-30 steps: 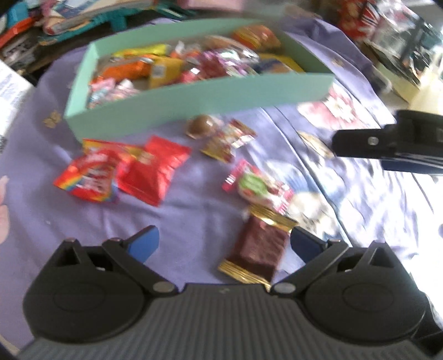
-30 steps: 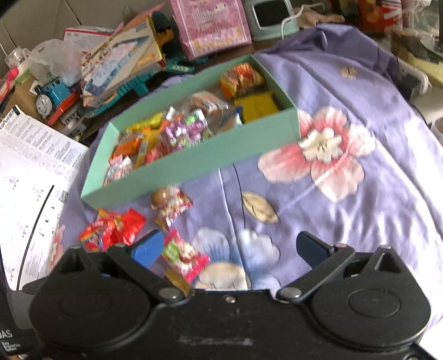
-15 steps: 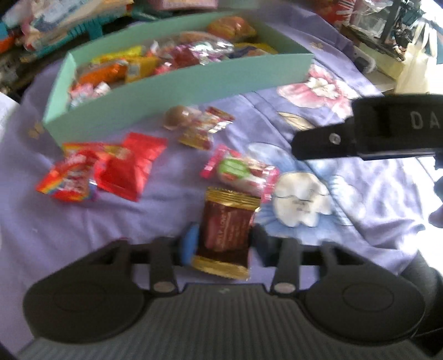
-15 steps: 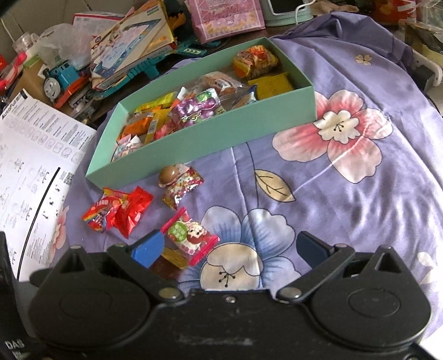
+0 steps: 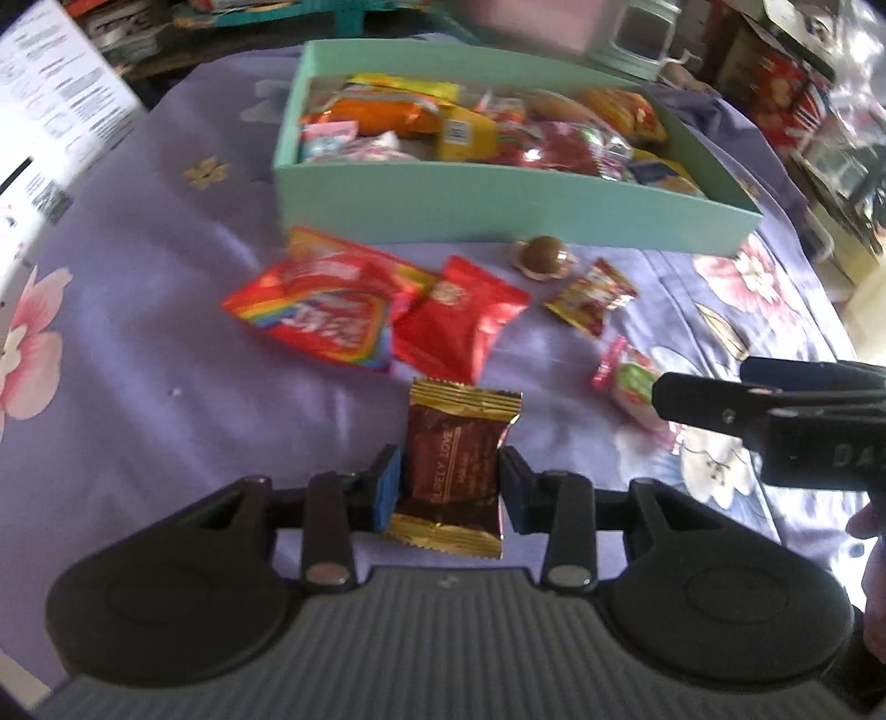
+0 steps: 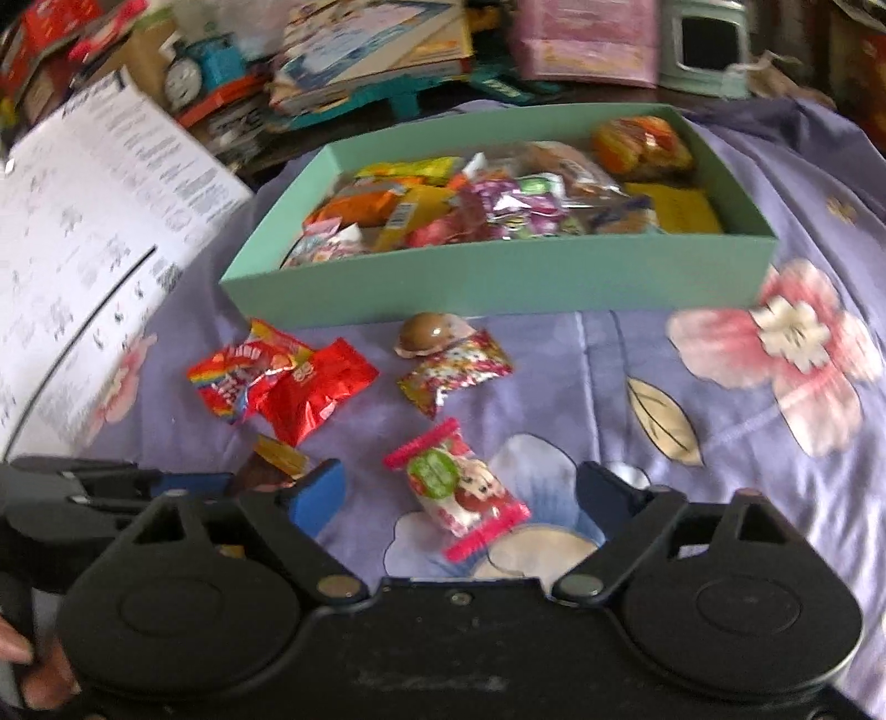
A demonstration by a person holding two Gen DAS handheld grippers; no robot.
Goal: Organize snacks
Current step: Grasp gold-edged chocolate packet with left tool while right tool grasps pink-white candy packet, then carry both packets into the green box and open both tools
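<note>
My left gripper (image 5: 448,479) is shut on a brown chocolate packet with gold ends (image 5: 451,471), held just above the purple floral cloth. My right gripper (image 6: 459,493) is open and empty, its fingers on either side of a pink and white candy packet (image 6: 457,490) that lies on the cloth. A mint green box (image 5: 498,207) full of snacks stands beyond; it also shows in the right wrist view (image 6: 498,277). Loose on the cloth before it lie a rainbow packet (image 5: 321,310), a red packet (image 5: 459,327), a round chocolate (image 5: 545,257) and a small patterned packet (image 5: 590,299).
A white printed sheet (image 6: 83,232) lies at the left. Books, a toy train (image 6: 205,61) and a pink box (image 6: 587,39) crowd the area behind the green box. The right gripper's body (image 5: 775,421) shows at the right of the left wrist view.
My left gripper closed on the brown chocolate packet and lifted it slightly. My right gripper moved forward over the pink and white candy packet, staying open.
</note>
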